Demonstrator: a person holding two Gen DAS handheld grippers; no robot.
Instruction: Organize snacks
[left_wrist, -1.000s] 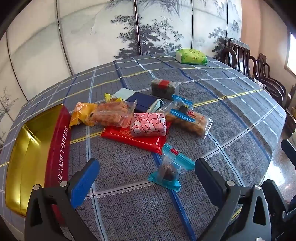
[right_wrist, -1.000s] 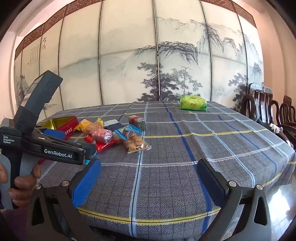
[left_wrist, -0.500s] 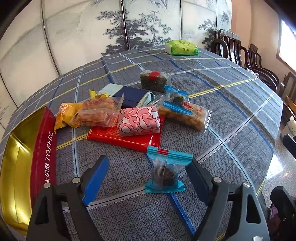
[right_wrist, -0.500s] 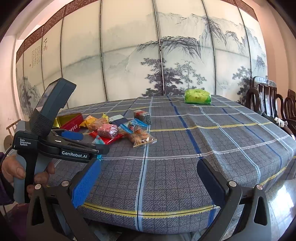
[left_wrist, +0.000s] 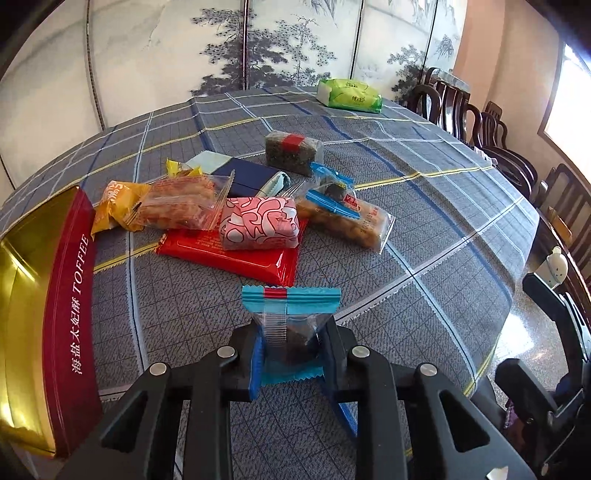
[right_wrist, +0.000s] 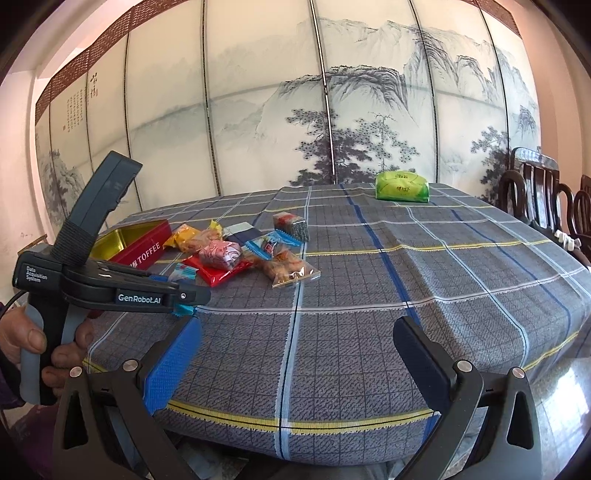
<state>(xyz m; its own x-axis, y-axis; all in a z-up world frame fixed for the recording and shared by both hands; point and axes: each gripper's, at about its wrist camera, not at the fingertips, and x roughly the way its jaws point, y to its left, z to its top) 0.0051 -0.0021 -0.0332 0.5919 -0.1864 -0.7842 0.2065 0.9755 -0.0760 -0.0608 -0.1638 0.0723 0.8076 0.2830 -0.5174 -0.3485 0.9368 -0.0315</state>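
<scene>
My left gripper (left_wrist: 291, 350) is shut on a small blue-edged snack packet (left_wrist: 290, 317) with a dark sweet inside, near the table's front edge. The right wrist view shows the left gripper (right_wrist: 186, 295) from the side, pinching that packet (right_wrist: 183, 273). An open red toffee tin (left_wrist: 70, 325) with a gold inside stands to the left. Behind the packet lies a pile: a red flat pack (left_wrist: 236, 254), a pink patterned pack (left_wrist: 258, 223), a clear bag of orange snacks (left_wrist: 177, 205) and a biscuit bag (left_wrist: 347, 218). My right gripper (right_wrist: 295, 354) hangs open at the table's edge, holding nothing.
A green pack (left_wrist: 349, 94) lies at the far side of the checked tablecloth (left_wrist: 424, 206). A dark block with a red band (left_wrist: 291, 149) and a navy pouch (left_wrist: 247, 177) lie behind the pile. Dark wooden chairs (left_wrist: 491, 136) stand on the right. A painted folding screen (right_wrist: 295, 103) closes the back.
The left gripper moved in over the blue packet and its jaws closed from wide open onto it. The right gripper stayed where it was, open.
</scene>
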